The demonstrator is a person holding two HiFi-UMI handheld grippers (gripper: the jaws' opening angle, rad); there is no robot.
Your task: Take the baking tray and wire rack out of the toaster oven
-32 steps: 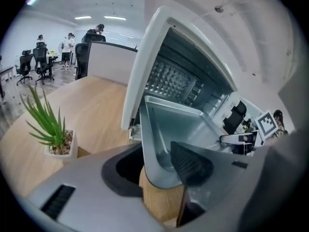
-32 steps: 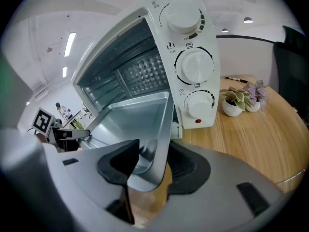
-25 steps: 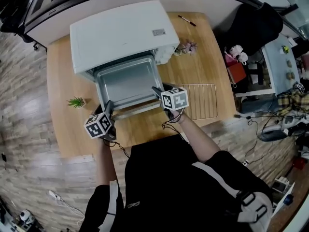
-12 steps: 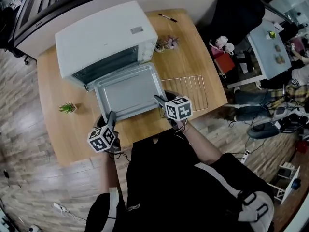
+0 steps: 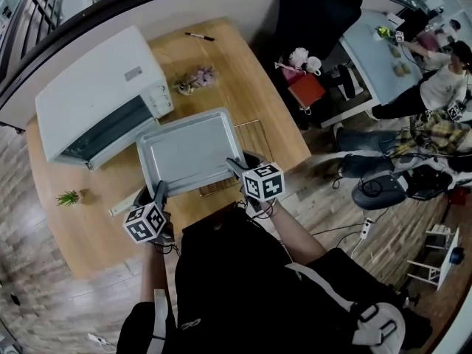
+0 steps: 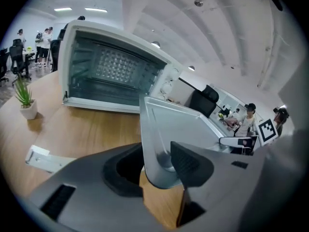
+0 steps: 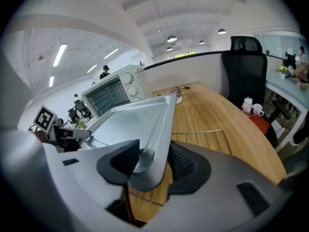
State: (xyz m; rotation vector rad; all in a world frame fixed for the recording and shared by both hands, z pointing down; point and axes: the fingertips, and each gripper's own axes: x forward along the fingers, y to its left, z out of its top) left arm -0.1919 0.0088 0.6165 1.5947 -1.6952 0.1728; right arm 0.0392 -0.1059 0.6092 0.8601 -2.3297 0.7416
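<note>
The grey metal baking tray hangs level over the wooden table, clear of the white toaster oven. My left gripper is shut on the tray's near left corner, and the left gripper view shows the rim pinched between the pads. My right gripper is shut on the near right corner. The wire rack lies flat on the table, mostly hidden under the tray's right side, and its wires show beside the tray. The oven's mouth stands open and looks empty.
A small potted plant and a white strip lie left of the tray. Dried flowers and a pen lie at the table's far side. A black chair stands past the right edge. People stand far off.
Both grippers have drawn the tray fully out of the oven and carried it rightward, over the wire rack. A gap of bare table has opened between tray and oven.
</note>
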